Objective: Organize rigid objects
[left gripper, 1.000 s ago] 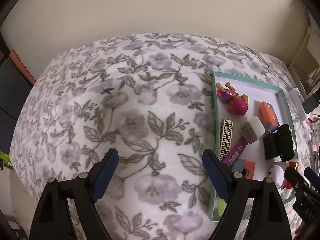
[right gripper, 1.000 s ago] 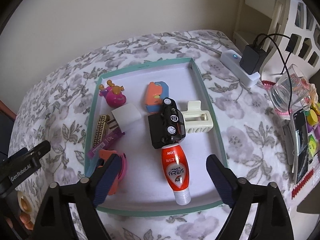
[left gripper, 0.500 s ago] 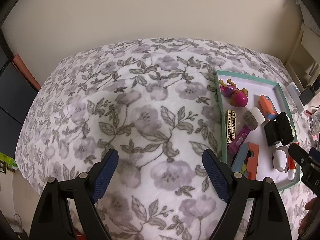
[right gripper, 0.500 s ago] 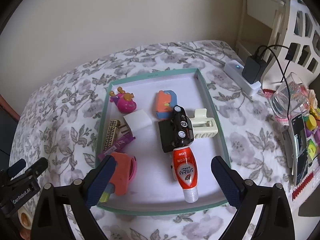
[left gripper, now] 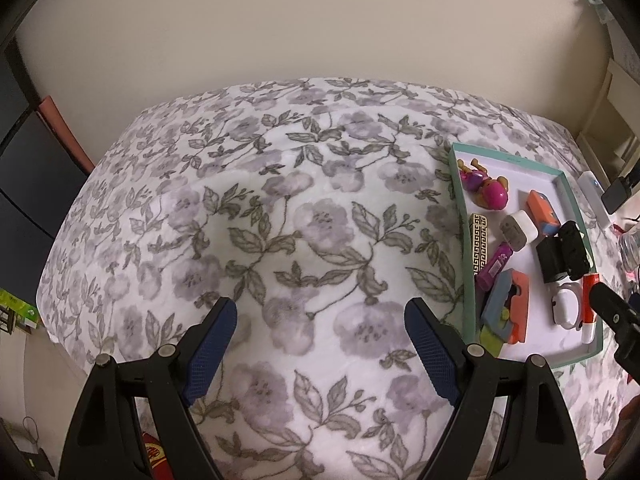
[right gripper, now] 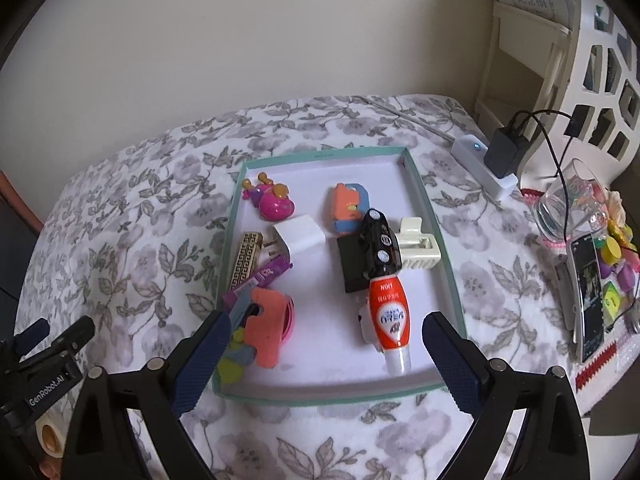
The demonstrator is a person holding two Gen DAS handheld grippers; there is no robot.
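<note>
Your right gripper [right gripper: 326, 350] hangs over the near end of the teal tray [right gripper: 438, 236] with its jaws wide apart and nothing between them; your left gripper [left gripper: 320, 344] is just as open and empty, over bare floral cloth [left gripper: 280, 208] with the tray off to the right of its jaws.

The things to sort all lie inside the tray, and they are packed tight, which is the main risk. The red-and-white Lion tube [right gripper: 390, 314] lies just ahead of the right jaw, its top touching the black toy car [right gripper: 380, 246], which rests on a black box [right gripper: 351, 266] and against the cream hair claw [right gripper: 418, 246]. Close on the tube at an angle and I'd expect it to roll or drag the car along with it. A small white object is partly hidden under the tube; what it is cannot be told.

By the left jaw, the orange foam piece [right gripper: 266, 326] lies on a stack of other flat pieces, so a shallow pinch may lift several or scatter them. Farther ahead lie the white charger plug [right gripper: 300, 238], the patterned bar [right gripper: 246, 264], the purple wrapper [right gripper: 264, 276], the pink figure [right gripper: 272, 202] and the orange-and-blue toy [right gripper: 348, 208].

Well to the right of the jaws stand a drinking glass [right gripper: 568, 200], a phone [right gripper: 590, 296] and a power strip [right gripper: 486, 164] with its cable: keep your swing clear of them. The tray wall will also block a low sideways approach.
</note>
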